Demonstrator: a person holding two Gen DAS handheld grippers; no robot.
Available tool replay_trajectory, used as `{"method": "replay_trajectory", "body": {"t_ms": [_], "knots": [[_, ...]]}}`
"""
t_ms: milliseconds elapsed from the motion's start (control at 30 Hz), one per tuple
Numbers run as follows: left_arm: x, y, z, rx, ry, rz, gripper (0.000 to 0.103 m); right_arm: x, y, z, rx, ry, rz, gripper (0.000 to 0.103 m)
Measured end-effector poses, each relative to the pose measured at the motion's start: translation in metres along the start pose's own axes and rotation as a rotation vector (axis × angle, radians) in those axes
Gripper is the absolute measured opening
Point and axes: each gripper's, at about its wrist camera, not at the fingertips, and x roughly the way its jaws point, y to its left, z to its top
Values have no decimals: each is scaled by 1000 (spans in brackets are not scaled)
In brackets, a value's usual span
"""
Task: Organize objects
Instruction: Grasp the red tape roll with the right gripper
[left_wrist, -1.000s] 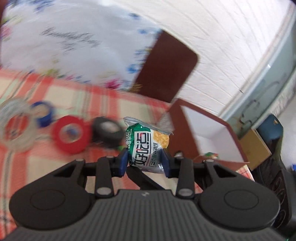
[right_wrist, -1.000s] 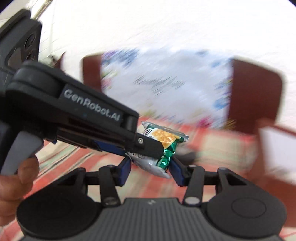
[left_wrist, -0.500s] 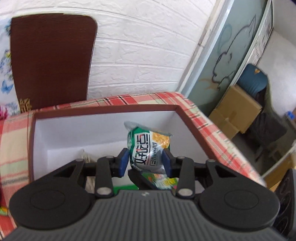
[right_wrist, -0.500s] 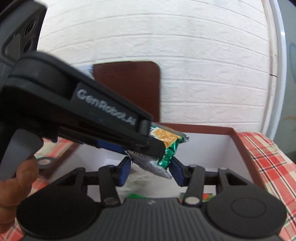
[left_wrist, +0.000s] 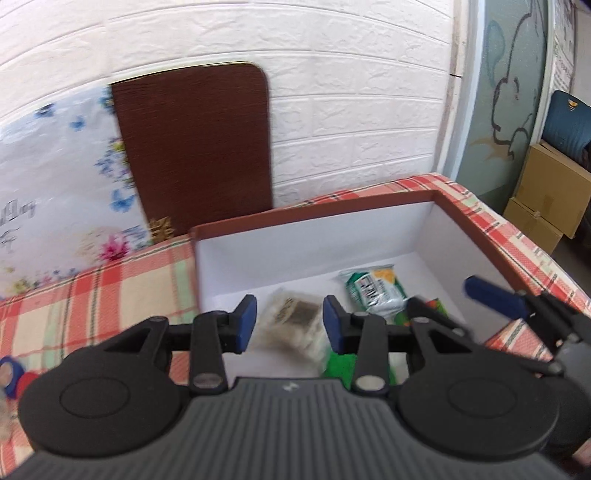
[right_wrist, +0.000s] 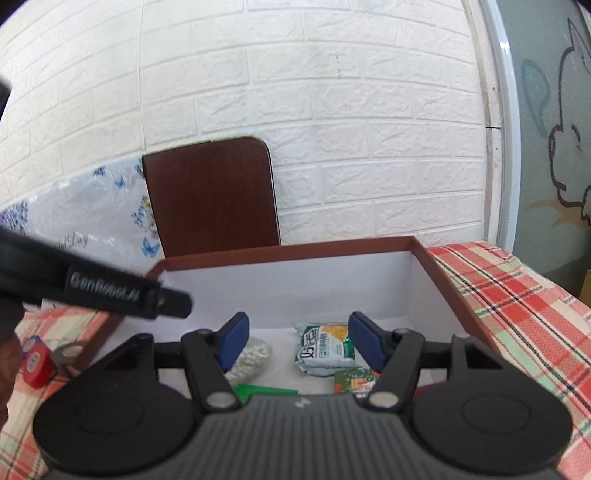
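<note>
The green and white snack packet (left_wrist: 373, 291) lies flat on the floor of the brown box with white inside (left_wrist: 314, 251); it also shows in the right wrist view (right_wrist: 325, 347). My left gripper (left_wrist: 290, 323) is open and empty over the box's near left part, above a clear bag of pale bits (left_wrist: 295, 325). My right gripper (right_wrist: 297, 341) is open and empty just above the packet. The right gripper's fingers (left_wrist: 491, 295) show at the right of the left wrist view.
The box (right_wrist: 295, 280) also holds a clear bag of white pellets (right_wrist: 251, 360), a green item (right_wrist: 266, 391) and an orange-green packet (right_wrist: 354, 380). Red tape (right_wrist: 35, 363) and other rolls lie left on the checked cloth (right_wrist: 517, 302). A brown board (left_wrist: 195, 147) leans on the brick wall.
Both grippers were shut on the snack packet over the box; both have opened and the packet now lies on the box floor. The left gripper has drawn back to the left.
</note>
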Motion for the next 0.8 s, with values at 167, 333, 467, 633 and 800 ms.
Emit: {"method": "replay_trajectory", "body": {"t_ms": [167, 333, 467, 633, 800], "knots": [[-33, 28, -21, -30, -20, 59, 44, -43, 26, 8, 4, -71, 51, 62], [-59, 65, -43, -94, -26, 115, 44, -68, 64, 15, -26, -117, 144, 58], [-70, 104, -66, -157, -17, 169, 45, -73, 101, 11, -54, -102, 217, 48], [-74, 168, -109, -277, 12, 236, 45, -59, 146, -4, -104, -16, 297, 38], [-81, 236, -164, -407, 18, 322, 45, -45, 190, -24, -202, 60, 363, 32]]}}
